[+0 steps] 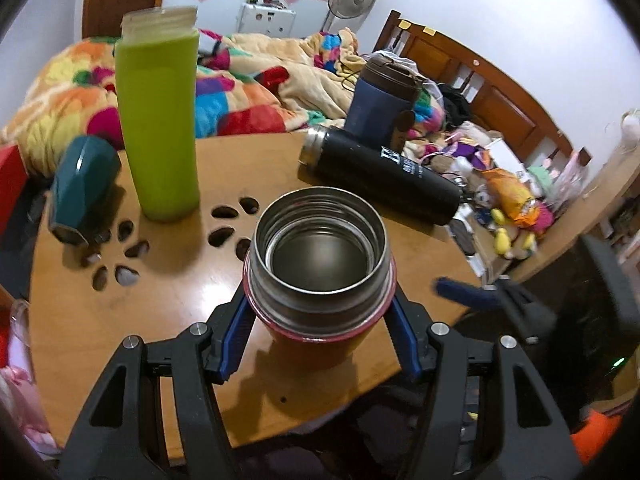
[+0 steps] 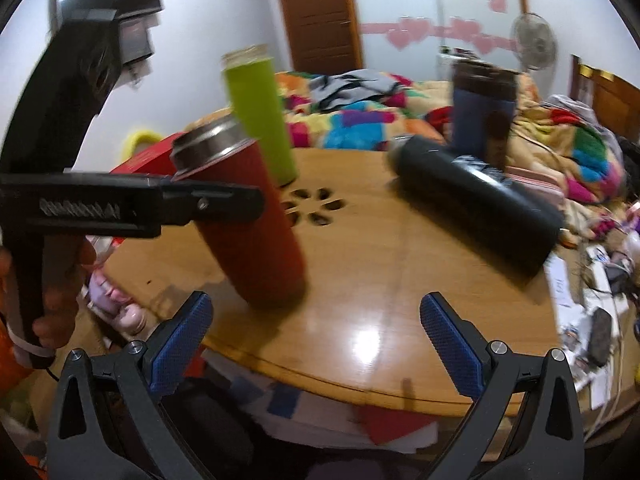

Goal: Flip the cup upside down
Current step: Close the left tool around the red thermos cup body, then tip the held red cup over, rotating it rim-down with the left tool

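Table [image 2: 400, 280] front edge near | left gripper [image 1: 320, 308] grips red cup [image 1: 320, 264]

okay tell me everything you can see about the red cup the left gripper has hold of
The red cup is a tall cylinder with a matte red body and a bare steel threaded neck and steel inside. It has no lid, and its mouth faces up, showing nothing inside. It leans on the wooden table, near the front edge, its base at the tabletop. The left gripper clamps it just below the neck, jaws on either side. Nothing else touches it.
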Available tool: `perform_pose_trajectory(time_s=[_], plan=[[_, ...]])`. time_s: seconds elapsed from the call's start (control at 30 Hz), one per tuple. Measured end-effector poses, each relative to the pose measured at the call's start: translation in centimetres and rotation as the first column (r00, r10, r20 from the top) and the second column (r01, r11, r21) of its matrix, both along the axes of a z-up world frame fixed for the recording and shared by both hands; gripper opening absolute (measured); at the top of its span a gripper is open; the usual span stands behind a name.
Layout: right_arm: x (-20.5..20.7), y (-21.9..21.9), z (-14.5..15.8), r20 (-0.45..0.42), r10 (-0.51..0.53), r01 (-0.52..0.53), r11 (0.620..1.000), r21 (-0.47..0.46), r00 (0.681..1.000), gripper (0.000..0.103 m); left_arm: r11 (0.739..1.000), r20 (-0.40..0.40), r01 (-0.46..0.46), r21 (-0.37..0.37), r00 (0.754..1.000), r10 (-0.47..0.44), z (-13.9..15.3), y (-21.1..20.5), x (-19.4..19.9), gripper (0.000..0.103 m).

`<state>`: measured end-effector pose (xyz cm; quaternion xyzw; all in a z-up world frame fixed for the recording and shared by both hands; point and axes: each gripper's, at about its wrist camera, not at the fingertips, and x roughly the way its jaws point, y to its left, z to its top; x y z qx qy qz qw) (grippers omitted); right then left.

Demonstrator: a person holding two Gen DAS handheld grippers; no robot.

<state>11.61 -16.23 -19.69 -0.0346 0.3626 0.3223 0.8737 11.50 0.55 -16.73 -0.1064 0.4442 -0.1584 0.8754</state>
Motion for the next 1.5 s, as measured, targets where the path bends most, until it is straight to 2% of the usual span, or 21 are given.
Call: perform_pose_trajectory(time_s=[0.1,0.23,0.3,0.37,0.4,0.67,0.87,0.97,1.03,1.13,1.3,1.5], plan=[[0.1,1.7,-0.5,0.020,0.057,-0.057,0.998,-0.012,0.998,0.097,0.999,-0.013,0.004,-0.035,1.000,-0.004,0.0,0.4,0.0,0.061],[1.3,3.9,-1.2,0.023,0.131,-0.130,0.991,-0.025,0.991,0.079,0.997,-0.027,0.006,-0.072,1.000,-0.008,0.0,1.1,0.1,0.061],[1.8,4.5,-1.3,0.022,0.155,-0.155,0.988,-0.017,0.988,0.078,0.997,-0.028,0.007,-0.083,1.000,-0.010,-0.1,1.4,0.1,0.061],[1.8,5.2,-1.4,0.027,0.183,-0.183,0.983,-0.009,0.983,0.067,0.996,-0.026,0.006,-0.088,1.000,-0.008,-0.1,1.6,0.0,0.061],[1.9,5.4,-1.4,0.024,0.195,-0.195,0.981,-0.010,0.981,0.066,0.996,-0.024,0.003,-0.090,1.000,-0.006,-0.2,1.7,0.1,0.061],[1.7,5.7,-1.7,0.024,0.196,-0.196,0.981,0.007,0.980,0.060,0.992,-0.020,-0.046,-0.113,0.999,0.044,-1.4,2.3,0.8,0.064],[1.8,5.4,-1.5,0.015,0.190,-0.191,0.982,0.016,0.982,0.059,0.991,-0.003,-0.101,-0.091,0.995,0.102,-2.0,2.5,1.1,0.072],[1.7,5.1,-1.4,0.004,0.187,-0.187,0.982,0.021,0.982,0.059,0.988,-0.008,-0.111,-0.111,0.994,0.111,-2.5,2.7,1.1,0.073],[1.6,4.9,-1.3,-0.001,0.184,-0.184,0.983,0.025,0.983,0.059,0.988,0.001,-0.124,-0.087,0.992,0.125,-2.5,2.5,1.1,0.076],[1.4,4.8,-1.3,-0.009,0.185,-0.185,0.982,0.027,0.983,0.059,0.988,0.021,-0.156,0.000,0.988,0.156,-2.6,2.0,1.1,0.077],[1.0,4.7,-1.5,-0.014,0.188,-0.187,0.982,0.034,0.982,0.059,0.984,0.004,-0.170,-0.047,0.985,0.170,-3.3,2.7,0.9,0.077],[0.9,4.8,-1.6,-0.017,0.194,-0.193,0.980,0.039,0.981,0.059,0.979,-0.018,-0.201,-0.037,0.980,0.200,-3.9,3.2,0.7,0.081]])
